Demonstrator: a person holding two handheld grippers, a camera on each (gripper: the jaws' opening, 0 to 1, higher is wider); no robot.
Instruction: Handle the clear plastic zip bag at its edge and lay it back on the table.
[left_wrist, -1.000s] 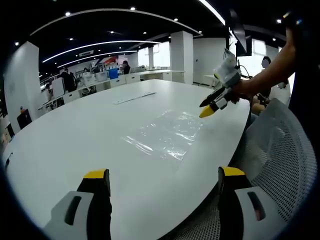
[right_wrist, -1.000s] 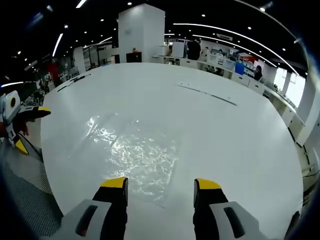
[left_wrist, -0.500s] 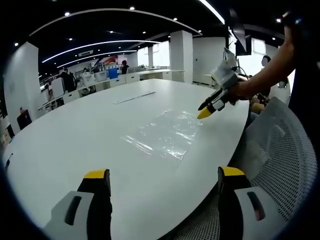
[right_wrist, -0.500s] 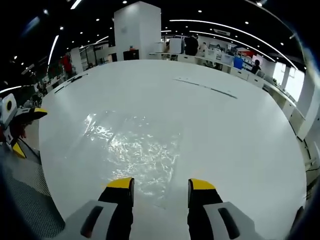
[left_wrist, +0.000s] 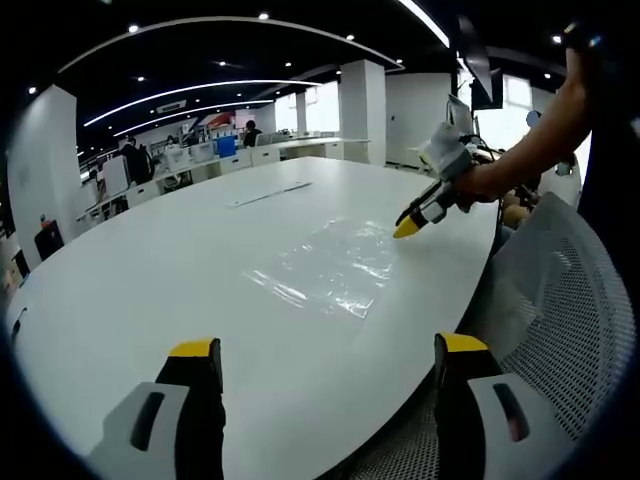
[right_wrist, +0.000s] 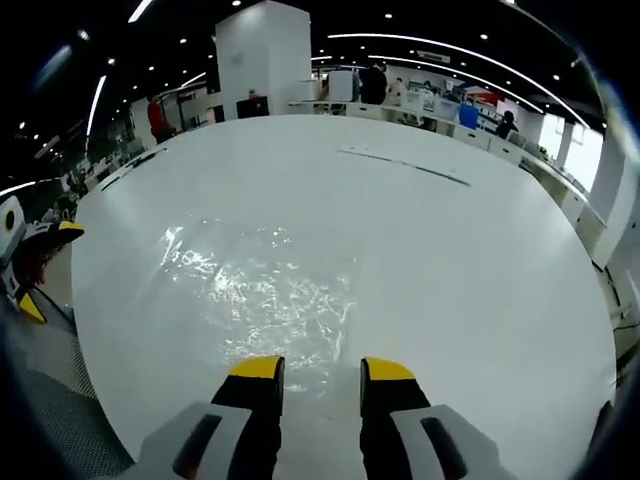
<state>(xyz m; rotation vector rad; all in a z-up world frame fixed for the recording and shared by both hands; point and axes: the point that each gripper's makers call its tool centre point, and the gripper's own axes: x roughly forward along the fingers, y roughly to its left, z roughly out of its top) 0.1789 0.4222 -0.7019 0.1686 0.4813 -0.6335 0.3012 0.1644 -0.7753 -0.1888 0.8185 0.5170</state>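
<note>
right gripper (right_wrist: 322, 372) lower at zip bag (right_wrist: 262, 290) edge, jaws narrower, perhaps touching

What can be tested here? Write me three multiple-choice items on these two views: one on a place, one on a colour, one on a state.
1. Where does the clear zip bag lie?
A. flat on the white table
B. on the mesh chair
C. hanging from a gripper

2. What colour are the tips of the left gripper?
A. red
B. yellow
C. green

3. How does the right gripper stand?
A. clamped on a cup
B. lying on the floor
C. jaws apart, tips at the bag's near edge

Key: 1 A, the bag spreads flat on the tabletop in both views. 2 B, yellow caps top both dark jaws in the left gripper view. 3 C, a gap shows between the jaws in the right gripper view, with the bag's edge just ahead of them.
</note>
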